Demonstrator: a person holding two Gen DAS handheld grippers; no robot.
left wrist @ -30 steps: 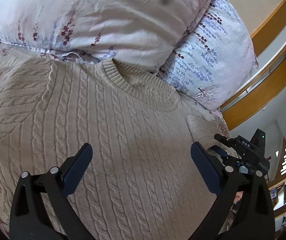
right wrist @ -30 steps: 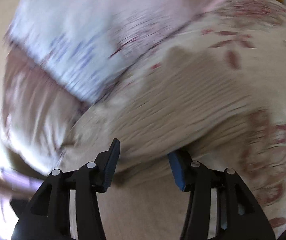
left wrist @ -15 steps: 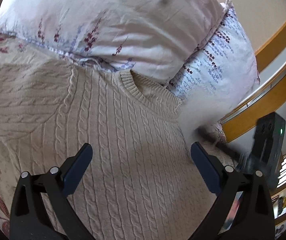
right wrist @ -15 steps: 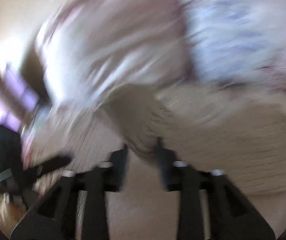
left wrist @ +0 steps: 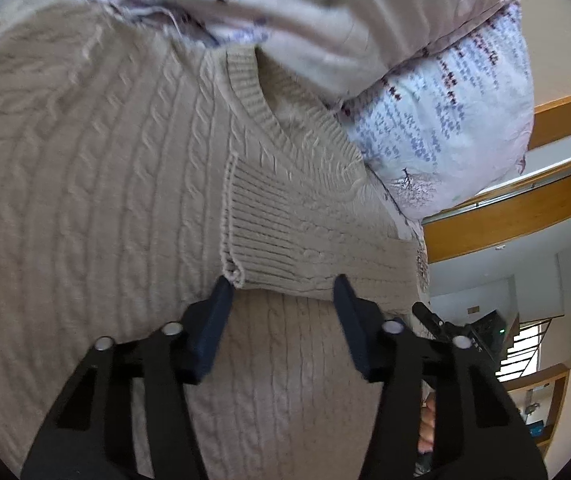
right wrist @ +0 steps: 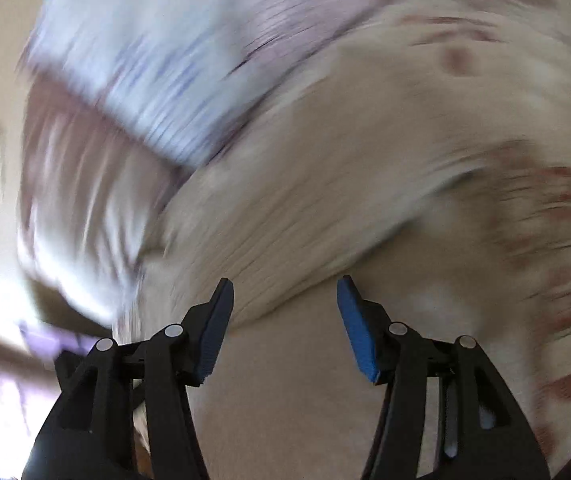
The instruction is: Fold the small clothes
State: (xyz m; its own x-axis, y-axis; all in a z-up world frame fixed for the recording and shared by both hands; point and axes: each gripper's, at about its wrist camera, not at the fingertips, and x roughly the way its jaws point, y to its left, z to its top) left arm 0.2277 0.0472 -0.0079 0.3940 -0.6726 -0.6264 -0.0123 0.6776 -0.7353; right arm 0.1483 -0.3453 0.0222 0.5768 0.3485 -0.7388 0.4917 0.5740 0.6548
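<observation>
My left hand-held gripper (left wrist: 283, 286) has its jaws partly apart, empty, the tips at the lower edge of the sleeve (left wrist: 285, 236). That sleeve lies folded across the chest of the sweater (left wrist: 85, 200), its ribbed cuff toward the middle and its long axis crosswise. The sweater lies flat on the bed, collar (left wrist: 261, 92) pointing away toward two pillows (left wrist: 457, 112), which touch it. My right hand-held gripper (right wrist: 283, 286) also stands apart, holding nothing; its view is badly blurred, showing beige knit (right wrist: 325, 200) just ahead and the floral bedsheet (right wrist: 557, 208) beside it.
</observation>
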